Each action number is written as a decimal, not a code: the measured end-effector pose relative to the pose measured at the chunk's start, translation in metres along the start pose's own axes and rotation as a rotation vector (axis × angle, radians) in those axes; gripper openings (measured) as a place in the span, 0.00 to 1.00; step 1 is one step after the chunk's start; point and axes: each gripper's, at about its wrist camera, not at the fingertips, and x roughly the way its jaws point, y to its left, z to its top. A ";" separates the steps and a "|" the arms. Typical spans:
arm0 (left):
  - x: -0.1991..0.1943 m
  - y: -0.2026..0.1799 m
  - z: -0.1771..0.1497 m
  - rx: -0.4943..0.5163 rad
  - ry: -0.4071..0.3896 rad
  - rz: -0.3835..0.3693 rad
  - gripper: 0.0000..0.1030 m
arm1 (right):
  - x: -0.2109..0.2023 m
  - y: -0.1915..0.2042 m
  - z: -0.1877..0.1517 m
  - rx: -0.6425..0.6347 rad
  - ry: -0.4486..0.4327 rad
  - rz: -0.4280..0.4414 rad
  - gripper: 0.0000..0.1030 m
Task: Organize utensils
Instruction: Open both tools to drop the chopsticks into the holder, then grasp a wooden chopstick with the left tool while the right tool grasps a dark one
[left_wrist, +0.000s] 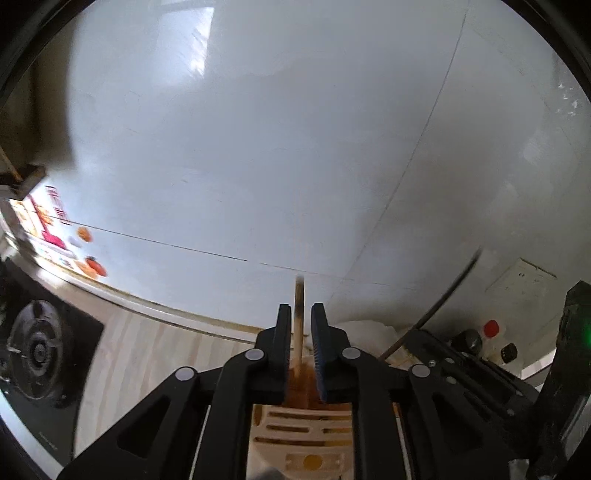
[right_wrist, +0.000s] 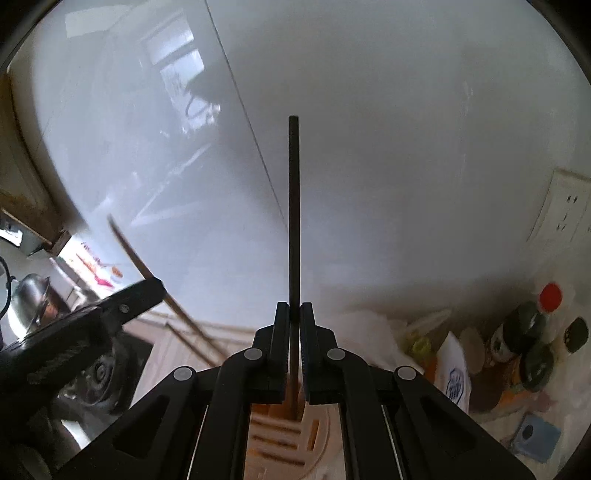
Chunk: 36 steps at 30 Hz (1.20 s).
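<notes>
The right gripper pinches a thin black chopstick upright; the left gripper brackets a brown wooden chopstick, contact unclear. Just below both sits the cream slotted plastic utensil holder: lower each stick straight down, then release.
</notes>
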 end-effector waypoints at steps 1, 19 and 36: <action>-0.008 0.000 -0.001 0.006 -0.015 0.009 0.18 | -0.002 -0.002 -0.001 0.001 0.004 0.006 0.07; -0.044 0.018 -0.113 0.041 0.013 0.169 1.00 | -0.104 -0.077 -0.089 0.146 -0.004 -0.126 0.75; 0.062 -0.010 -0.246 0.124 0.399 0.179 0.97 | -0.035 -0.154 -0.216 0.197 0.339 -0.227 0.62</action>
